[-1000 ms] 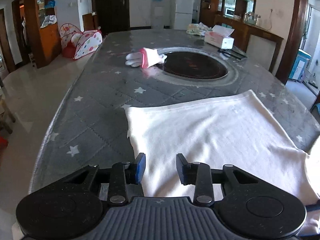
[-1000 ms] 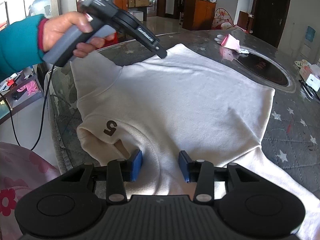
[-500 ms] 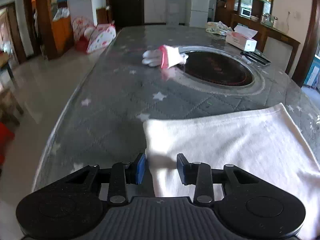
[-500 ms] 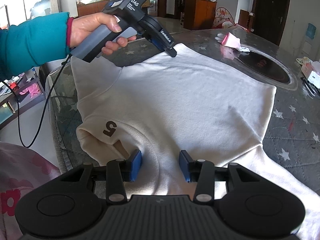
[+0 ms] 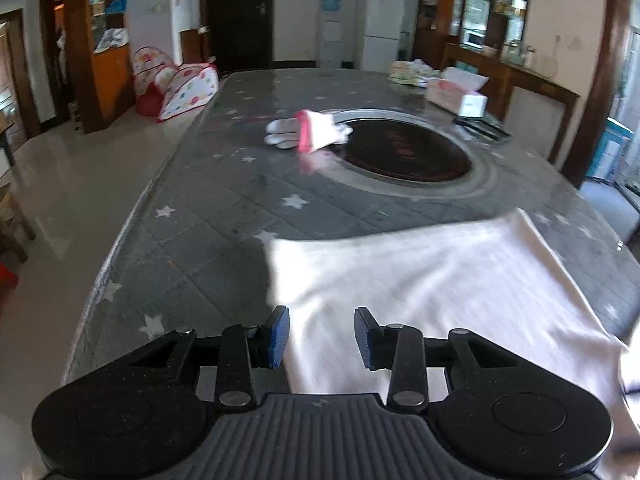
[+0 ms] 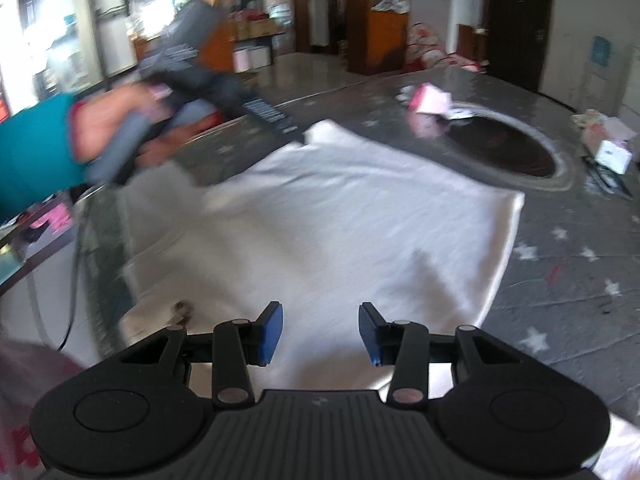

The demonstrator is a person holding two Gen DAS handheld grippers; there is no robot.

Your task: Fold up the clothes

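Right wrist: white garment lies spread beneath the gaping right tool.

Bare table lies beyond the garment; farther off sit a glove and tissue box.

My left wrist view looks low along the table, close above the white garment, toward the far refrigerator. My right wrist view faces the same garment obliquely. Both share the dark round inset and pink-cuffed glove.
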